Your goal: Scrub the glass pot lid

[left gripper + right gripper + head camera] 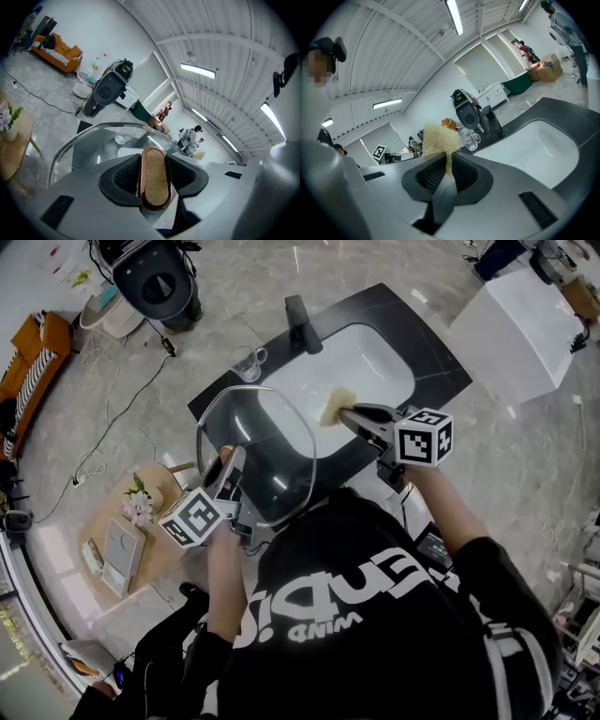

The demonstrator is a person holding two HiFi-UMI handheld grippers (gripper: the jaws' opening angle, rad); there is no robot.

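Over sink: left tongs hold lid tilted, right tongs pinch scrubber

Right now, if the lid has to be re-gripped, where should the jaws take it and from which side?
By the wooden knob, across its narrow width, coming from the outer side of the lid. The knob is a flat-sided oval that stands off the glass; the rim is thin and probably slick. The left gripper holds it just so.
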